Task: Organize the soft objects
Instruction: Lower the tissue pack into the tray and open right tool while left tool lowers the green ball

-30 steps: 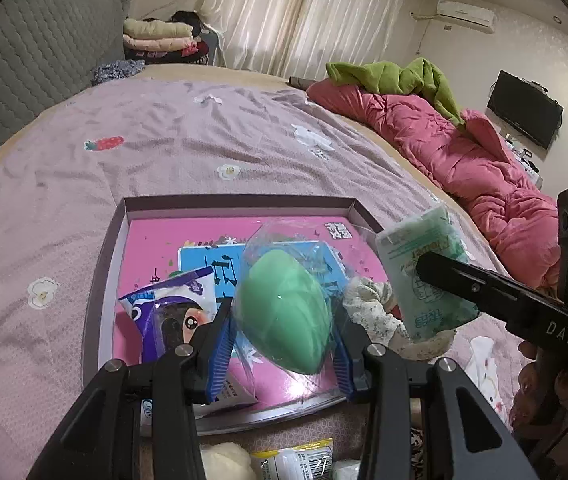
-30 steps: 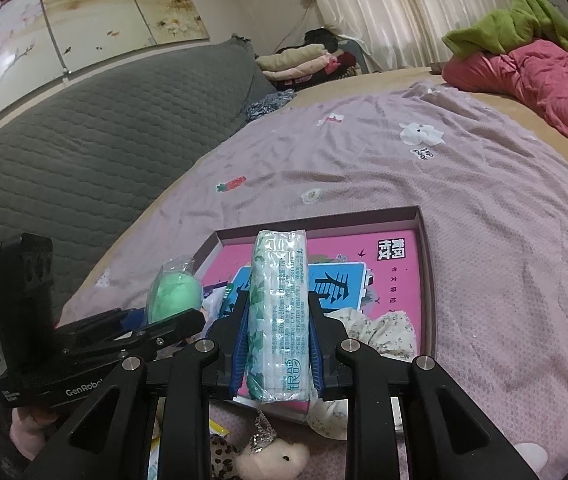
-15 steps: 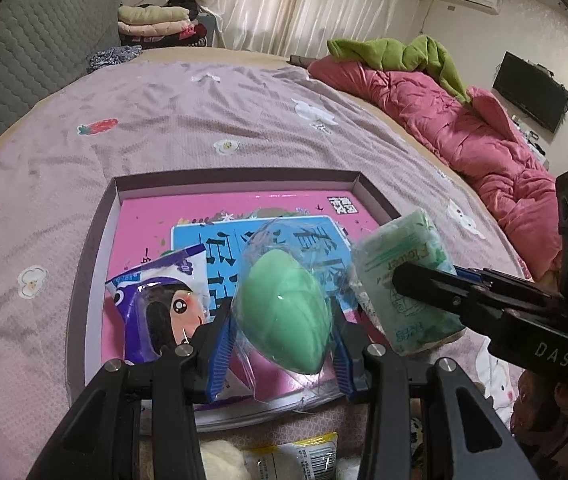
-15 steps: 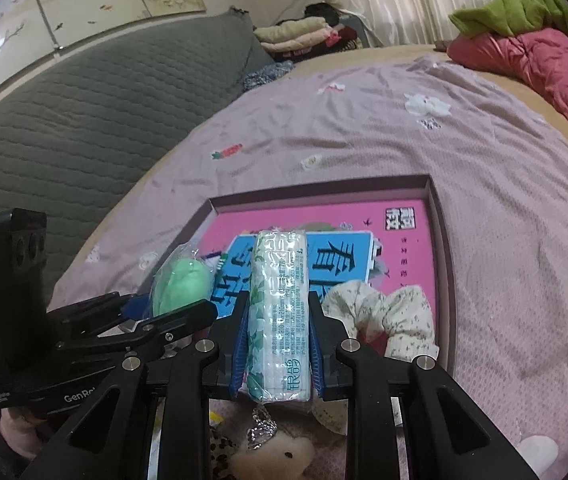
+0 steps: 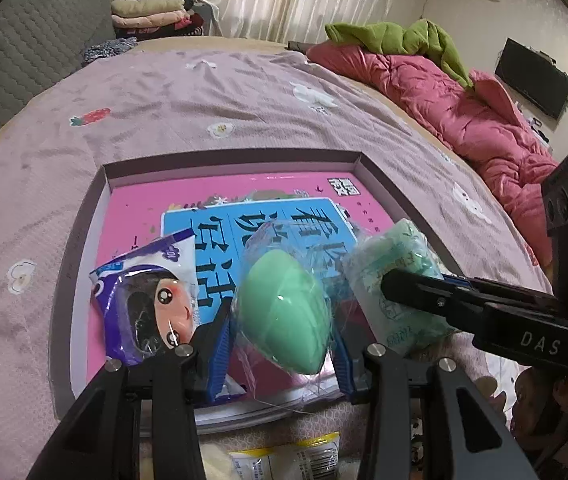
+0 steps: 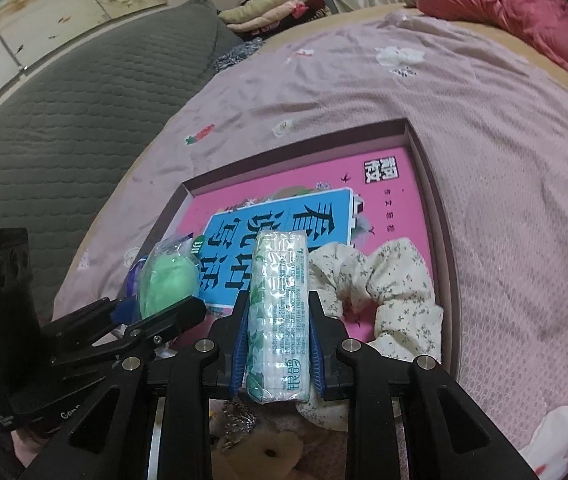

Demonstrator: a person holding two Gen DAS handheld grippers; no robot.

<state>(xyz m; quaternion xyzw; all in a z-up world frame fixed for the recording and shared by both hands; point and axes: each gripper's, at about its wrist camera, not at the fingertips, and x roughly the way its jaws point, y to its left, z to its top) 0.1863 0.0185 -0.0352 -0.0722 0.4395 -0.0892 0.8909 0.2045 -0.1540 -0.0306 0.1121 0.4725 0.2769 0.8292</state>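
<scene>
A purple cartoon-face plastic packet (image 5: 146, 300) lies at the left of the shallow pink-floored box tray (image 5: 84, 240); the left gripper (image 5: 280, 344) clamps a green egg-shaped sponge in clear wrap (image 5: 284, 312) above the tray's near edge. The right gripper (image 6: 278, 336), marked "DAS", clamps a green-and-white tissue pack (image 6: 280, 312) over the tray; a floral cream fabric scrunchie (image 6: 395, 288) lies at right.

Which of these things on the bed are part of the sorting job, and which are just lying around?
Job: green sponge, tissue pack, floral scrunchie, doll packet, tray.
Lying about: pink quilt, green blanket, folded clothes, TV.
</scene>
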